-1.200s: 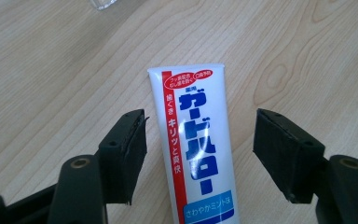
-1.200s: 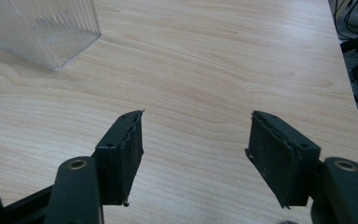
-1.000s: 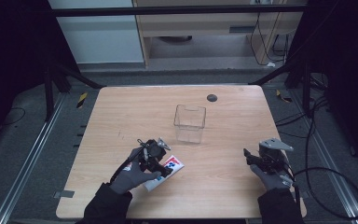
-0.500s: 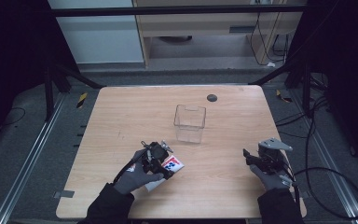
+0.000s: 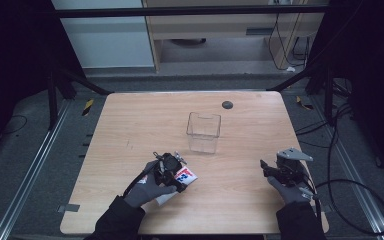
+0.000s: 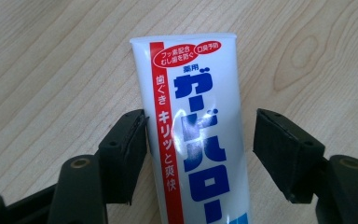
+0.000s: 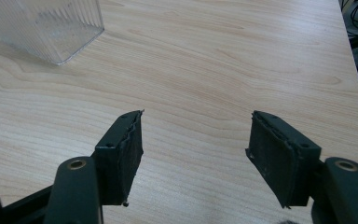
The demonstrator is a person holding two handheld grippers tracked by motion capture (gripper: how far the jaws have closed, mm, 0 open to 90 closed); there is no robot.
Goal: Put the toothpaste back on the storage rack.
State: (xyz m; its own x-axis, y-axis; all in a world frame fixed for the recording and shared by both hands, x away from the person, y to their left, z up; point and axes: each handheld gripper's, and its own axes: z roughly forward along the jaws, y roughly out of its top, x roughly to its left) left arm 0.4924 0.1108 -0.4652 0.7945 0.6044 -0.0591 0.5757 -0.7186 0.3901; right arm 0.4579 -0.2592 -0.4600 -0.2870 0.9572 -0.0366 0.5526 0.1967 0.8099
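A white toothpaste tube (image 6: 200, 154) with a red stripe and blue Japanese lettering lies flat on the wooden table (image 5: 145, 120), near the front left (image 5: 186, 176). My left gripper (image 6: 198, 135) is open and straddles the tube. Its left jaw touches the tube's edge, while the right jaw stands a little off the other side. In the high view the left gripper (image 5: 176, 174) rests low over the tube, held by a gloved hand. My right gripper (image 7: 196, 140) is open over bare wood at the front right (image 5: 265, 170), with nothing between its jaws.
A clear ribbed plastic container (image 5: 203, 132) stands upright at the table's middle, and its corner shows at the upper left of the right gripper view (image 7: 46, 28). A small dark round disc (image 5: 227, 104) sits near the far edge. Cables trail off the table's right side.
The left hand has settled very slightly lower over the tube. The right gripper has stayed where it was.
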